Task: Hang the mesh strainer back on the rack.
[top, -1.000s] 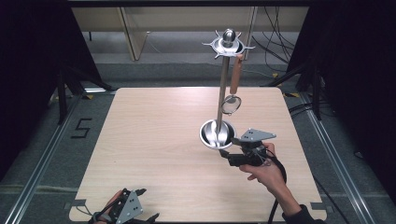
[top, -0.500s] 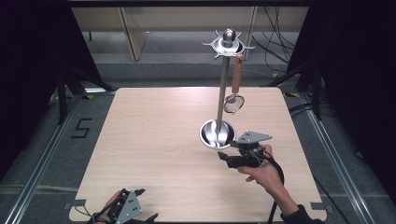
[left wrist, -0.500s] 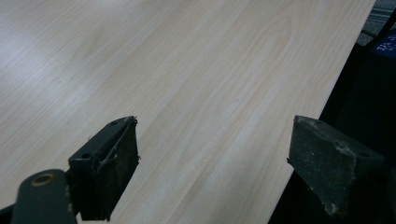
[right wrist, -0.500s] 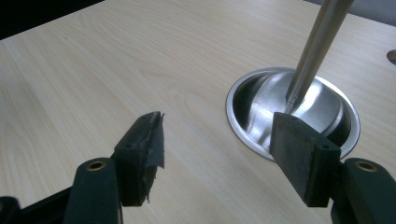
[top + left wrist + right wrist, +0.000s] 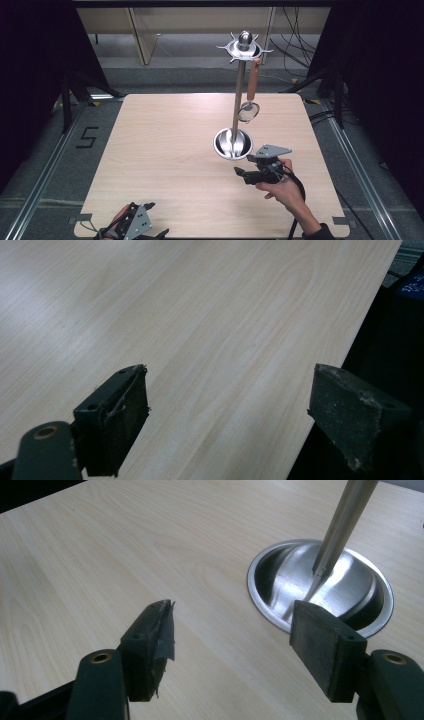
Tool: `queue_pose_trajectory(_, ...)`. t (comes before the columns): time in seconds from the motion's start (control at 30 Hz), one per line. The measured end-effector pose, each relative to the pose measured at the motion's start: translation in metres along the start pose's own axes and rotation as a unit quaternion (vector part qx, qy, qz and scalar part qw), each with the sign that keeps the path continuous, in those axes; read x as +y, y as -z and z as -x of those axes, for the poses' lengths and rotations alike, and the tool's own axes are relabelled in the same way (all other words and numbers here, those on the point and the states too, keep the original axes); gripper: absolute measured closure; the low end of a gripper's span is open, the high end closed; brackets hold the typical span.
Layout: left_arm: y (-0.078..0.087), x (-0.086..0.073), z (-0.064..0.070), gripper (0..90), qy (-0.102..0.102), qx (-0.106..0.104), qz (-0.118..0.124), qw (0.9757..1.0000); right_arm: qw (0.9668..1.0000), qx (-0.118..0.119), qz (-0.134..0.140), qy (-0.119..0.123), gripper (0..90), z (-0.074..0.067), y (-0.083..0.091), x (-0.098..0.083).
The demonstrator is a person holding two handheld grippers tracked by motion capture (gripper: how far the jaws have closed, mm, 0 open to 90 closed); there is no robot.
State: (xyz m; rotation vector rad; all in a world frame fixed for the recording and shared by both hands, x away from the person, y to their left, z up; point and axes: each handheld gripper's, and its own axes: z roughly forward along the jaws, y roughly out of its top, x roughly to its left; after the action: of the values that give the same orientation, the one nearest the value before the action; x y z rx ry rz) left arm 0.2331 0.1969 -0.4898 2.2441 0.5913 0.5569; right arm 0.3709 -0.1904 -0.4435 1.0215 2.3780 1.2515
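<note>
On the right half of the wooden table (image 5: 165, 150), nearer to the far edge than to the near one, a tall metal utensil stand (image 5: 239, 95) is seen upright. Its round steel base (image 5: 233, 143) is placed flat on the table, and a thin pole rises from the middle of the base to a ring of hooks at the top. From one hook on the right side of this ring, a small strainer with a wooden handle (image 5: 251, 92) is hung, its round mesh head pointing down, well above the table.

Just beside the base, towards the near right corner, the right gripper (image 5: 245, 174) is held by a hand (image 5: 282, 187) low over the table. Its jaws are spread wide and nothing is held between them; in the right gripper view the base (image 5: 320, 587) is seen close behind the right jaw, not touched.

At the near edge, close to the near left corner, the left gripper (image 5: 145, 230) is held. Its jaws are also wide apart and empty, one over the wood and one past the table edge.
</note>
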Motion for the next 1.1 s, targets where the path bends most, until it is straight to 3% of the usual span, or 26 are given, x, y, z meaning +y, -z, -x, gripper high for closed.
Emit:
queue_pose_trajectory(0.2,0.0,0.0,0.0,15.3,-0.001,0.0,-0.001,1.0,0.9999,0.003,-0.009,-0.008,34.6,-0.001,0.0,-0.008)
queue_pose_trajectory(0.43,0.001,0.0,-0.001,15.3,-0.004,-0.004,-0.012,0.9999,0.9999,-0.001,-0.01,0.003,34.5,0.0,0.001,-0.015)
queue_pose_trajectory(0.53,0.0,-0.001,-0.002,15.3,-0.001,-0.001,-0.004,1.0,0.9999,-0.003,-0.015,0.002,34.4,0.0,0.001,-0.017)
queue_pose_trajectory(0.6,0.002,-0.001,-0.004,15.3,-0.01,0.004,-0.012,0.9999,0.9998,0.003,-0.018,0.004,34.3,0.0,0.0,-0.019)
queue_pose_trajectory(0.77,0.001,-0.001,-0.004,15.3,-0.001,-0.003,-0.01,0.9999,0.9998,0.0,-0.018,0.0,34.2,-0.002,0.002,-0.023)
queue_pose_trajectory(0.9,0.0,-0.001,-0.004,15.3,0.0,0.003,-0.008,1.0,0.9998,-0.002,-0.019,0.007,34.2,-0.003,0.004,-0.027)
queue_pose_trajectory(1.0,0.0,-0.001,-0.005,15.3,-0.006,0.007,-0.013,0.9999,0.9998,0.005,-0.02,-0.001,34.1,-0.004,0.007,-0.032)
queue_pose_trajectory(1.07,-0.001,-0.002,-0.004,15.3,0.001,0.005,-0.011,0.9999,0.9998,0.006,-0.019,0.005,34.1,-0.004,0.007,-0.033)
queue_pose_trajectory(1.1,-0.001,-0.002,-0.005,15.3,0.002,0.006,-0.013,0.9999,0.9997,0.008,-0.022,-0.005,34.1,-0.007,0.008,-0.035)
